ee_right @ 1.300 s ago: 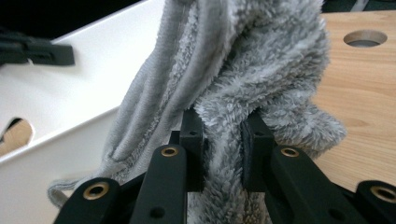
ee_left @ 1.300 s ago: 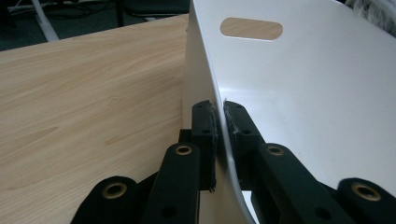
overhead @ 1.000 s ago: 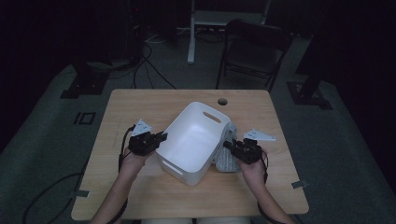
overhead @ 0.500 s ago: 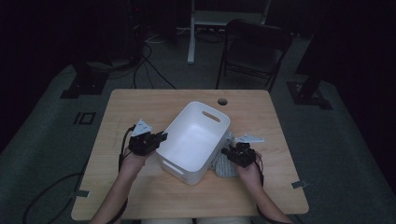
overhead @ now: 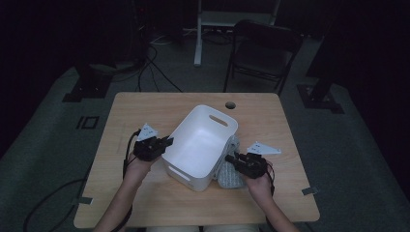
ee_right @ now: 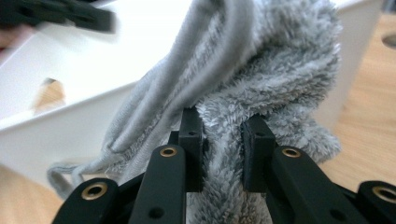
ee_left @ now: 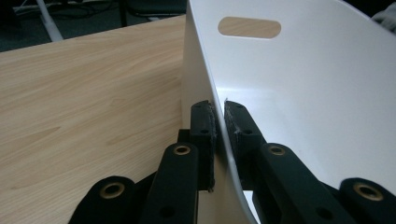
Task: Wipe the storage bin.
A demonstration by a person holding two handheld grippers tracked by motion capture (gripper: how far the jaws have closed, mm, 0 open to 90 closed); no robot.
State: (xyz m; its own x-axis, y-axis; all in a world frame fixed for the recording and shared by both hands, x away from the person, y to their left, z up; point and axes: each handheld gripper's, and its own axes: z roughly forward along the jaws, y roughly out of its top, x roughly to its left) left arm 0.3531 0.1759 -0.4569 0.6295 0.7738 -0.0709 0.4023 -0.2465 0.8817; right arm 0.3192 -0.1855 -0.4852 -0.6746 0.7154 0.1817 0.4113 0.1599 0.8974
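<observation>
High view: left hand-held gripper pinches our tub wall | right hand-held gripper grips towel | towel outside tub, loading left

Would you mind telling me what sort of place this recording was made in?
Probably a dim lab or studio set up for recording. A light wooden table stands alone on grey carpet, loose black cables trail over the floor, and a black folding chair stands behind it beside dark equipment stands.

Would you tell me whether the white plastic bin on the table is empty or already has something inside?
Empty: the white plastic bin shows a bare interior; the grey fluffy cloth lies outside, beside its wall.
</observation>
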